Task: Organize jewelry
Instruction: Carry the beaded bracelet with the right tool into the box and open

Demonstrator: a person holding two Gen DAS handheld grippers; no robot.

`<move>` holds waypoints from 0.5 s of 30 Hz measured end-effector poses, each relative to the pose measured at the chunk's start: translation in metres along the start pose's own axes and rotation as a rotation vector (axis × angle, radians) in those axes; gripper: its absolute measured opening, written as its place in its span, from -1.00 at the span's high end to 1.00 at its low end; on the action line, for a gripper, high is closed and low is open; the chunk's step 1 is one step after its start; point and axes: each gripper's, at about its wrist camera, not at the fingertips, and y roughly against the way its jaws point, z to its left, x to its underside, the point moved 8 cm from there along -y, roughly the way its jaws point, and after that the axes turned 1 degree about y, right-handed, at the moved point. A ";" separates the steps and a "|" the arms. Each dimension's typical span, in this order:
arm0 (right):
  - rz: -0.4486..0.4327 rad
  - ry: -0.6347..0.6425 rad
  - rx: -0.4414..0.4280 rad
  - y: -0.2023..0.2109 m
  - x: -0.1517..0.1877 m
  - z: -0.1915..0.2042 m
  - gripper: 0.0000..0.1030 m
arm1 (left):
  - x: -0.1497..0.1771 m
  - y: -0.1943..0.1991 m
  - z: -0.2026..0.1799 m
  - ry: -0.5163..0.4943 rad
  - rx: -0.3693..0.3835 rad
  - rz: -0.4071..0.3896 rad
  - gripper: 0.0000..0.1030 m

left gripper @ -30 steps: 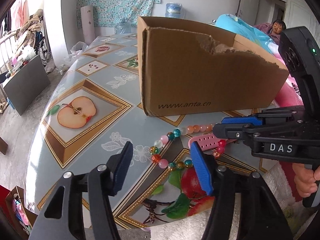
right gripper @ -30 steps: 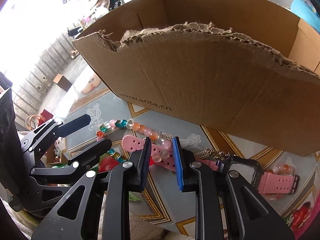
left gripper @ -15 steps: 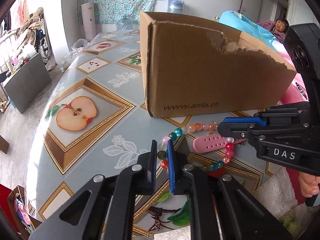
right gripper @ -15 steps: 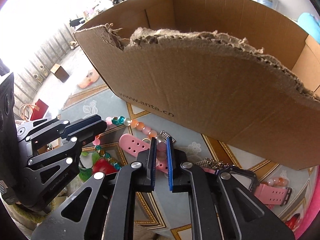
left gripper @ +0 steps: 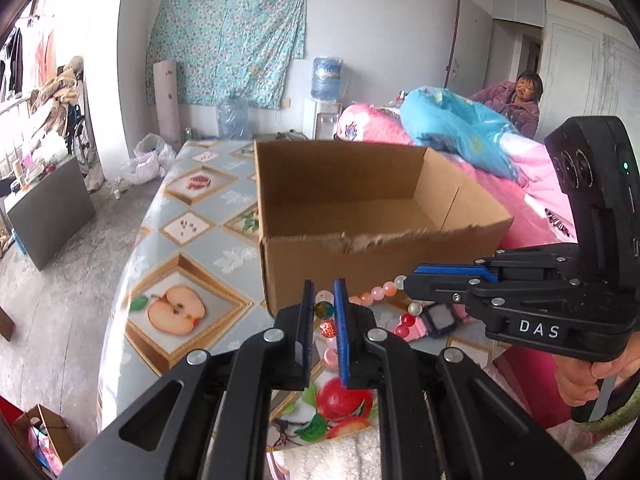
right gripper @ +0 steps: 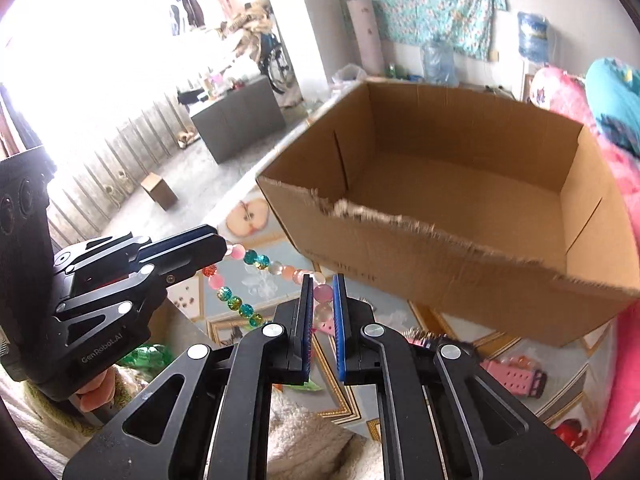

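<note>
A string of coloured beads (left gripper: pixel 376 291) hangs in the air between my two grippers, just in front of the cardboard box (left gripper: pixel 360 256). My left gripper (left gripper: pixel 323 292) is shut on one end, with beads showing between its blue pads. My right gripper (right gripper: pixel 323 292) is shut on the other end of the bead string (right gripper: pixel 256 259). Each gripper shows in the other's view: the right gripper (left gripper: pixel 412 280) and the left gripper (right gripper: pixel 222 244). A pink watch (left gripper: pixel 438 318) is below the right gripper; its strap (right gripper: pixel 520 378) lies on the table. The box (right gripper: pixel 440 264) is open on top, with nothing inside.
The table (left gripper: pixel 180 240) has a fruit-print cover. A white fluffy cloth (left gripper: pixel 340 456) lies at its near edge. A bed with pink and blue bedding (left gripper: pixel 460 128) stands to the right, with a person (left gripper: pixel 524 96) behind it. A grey cabinet (left gripper: pixel 48 208) stands on the floor to the left.
Both grippers closed on the bead string lying on the table, then rose with it. The string now hangs between them, and the inside of the box has come into view.
</note>
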 end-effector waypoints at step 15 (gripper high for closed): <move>0.245 -0.167 -0.109 -0.102 -0.095 -0.088 0.85 | -0.124 -0.147 0.011 -0.173 -0.025 0.192 0.82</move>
